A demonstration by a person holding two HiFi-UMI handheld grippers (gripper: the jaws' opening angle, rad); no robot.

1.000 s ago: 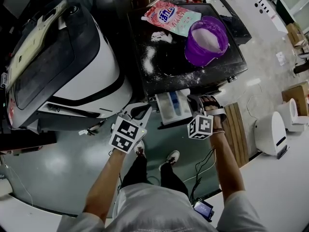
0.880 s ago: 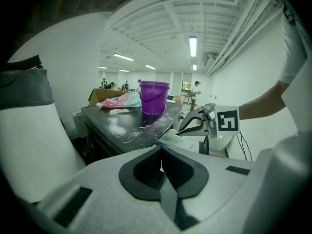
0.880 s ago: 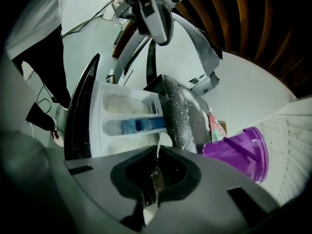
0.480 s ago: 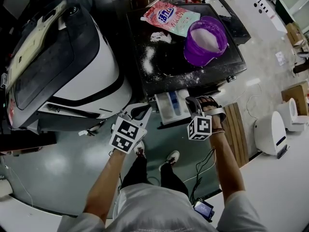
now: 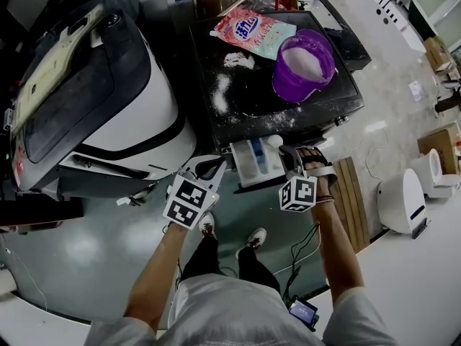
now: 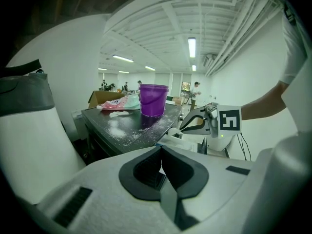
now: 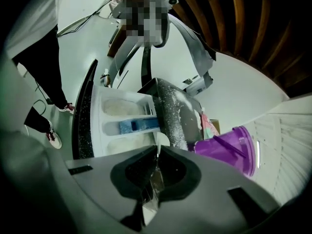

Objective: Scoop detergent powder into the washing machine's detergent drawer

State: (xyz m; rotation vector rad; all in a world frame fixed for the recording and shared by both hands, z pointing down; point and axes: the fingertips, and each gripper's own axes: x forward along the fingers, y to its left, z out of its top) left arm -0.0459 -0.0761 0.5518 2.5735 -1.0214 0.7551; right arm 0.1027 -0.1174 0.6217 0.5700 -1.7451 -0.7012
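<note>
Right hand-held gripper point(image 7: 157, 150) pinches a scoop point(image 7: 163, 139), bowl mostly hidden; left hand-held gripper point(image 6: 161, 149) pressed together.

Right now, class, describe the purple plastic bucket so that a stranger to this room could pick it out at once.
Find the black, powder-dusted machine top above the open white detergent drawer. Toward its right side in the head view stands the round purple plastic bucket, beside a flat pink-and-green detergent bag. It alone stands upright and holds white powder.
</note>
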